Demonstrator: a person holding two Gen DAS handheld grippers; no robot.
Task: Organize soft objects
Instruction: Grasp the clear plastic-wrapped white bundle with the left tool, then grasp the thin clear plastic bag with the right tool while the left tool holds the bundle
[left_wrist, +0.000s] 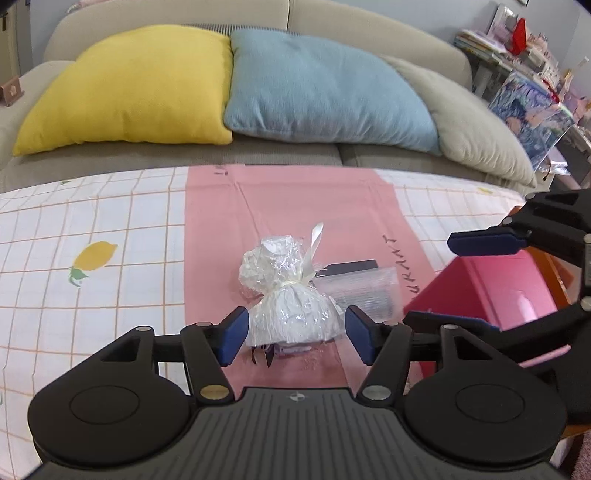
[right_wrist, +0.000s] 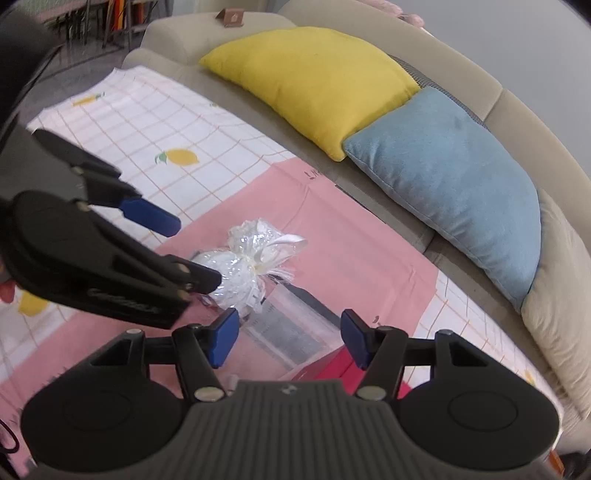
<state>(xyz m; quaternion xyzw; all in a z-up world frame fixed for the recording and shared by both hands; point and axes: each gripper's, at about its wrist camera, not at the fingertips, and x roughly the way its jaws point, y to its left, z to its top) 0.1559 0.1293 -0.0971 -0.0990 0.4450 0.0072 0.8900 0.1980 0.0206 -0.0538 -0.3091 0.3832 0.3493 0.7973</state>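
Observation:
A small white bundle wrapped in clear cellophane and tied with a cream ribbon (left_wrist: 291, 291) lies on the pink strip of the tablecloth. My left gripper (left_wrist: 295, 334) is open, its blue pads on either side of the bundle's lower part, apart from it. A clear plastic packet (left_wrist: 360, 291) lies just right of the bundle. My right gripper (right_wrist: 288, 341) is open above the packet (right_wrist: 295, 328) and a pink box (right_wrist: 325, 369). In the right wrist view the bundle (right_wrist: 243, 273) sits between the left gripper's fingers (right_wrist: 147, 214).
The pink box (left_wrist: 487, 291) stands at the table's right. A checked lemon-print cloth (left_wrist: 92, 258) covers the table. Behind it a beige sofa holds a yellow cushion (left_wrist: 129, 88), a blue cushion (left_wrist: 321, 92) and a beige cushion (left_wrist: 476, 122). Cluttered shelves (left_wrist: 532, 55) stand far right.

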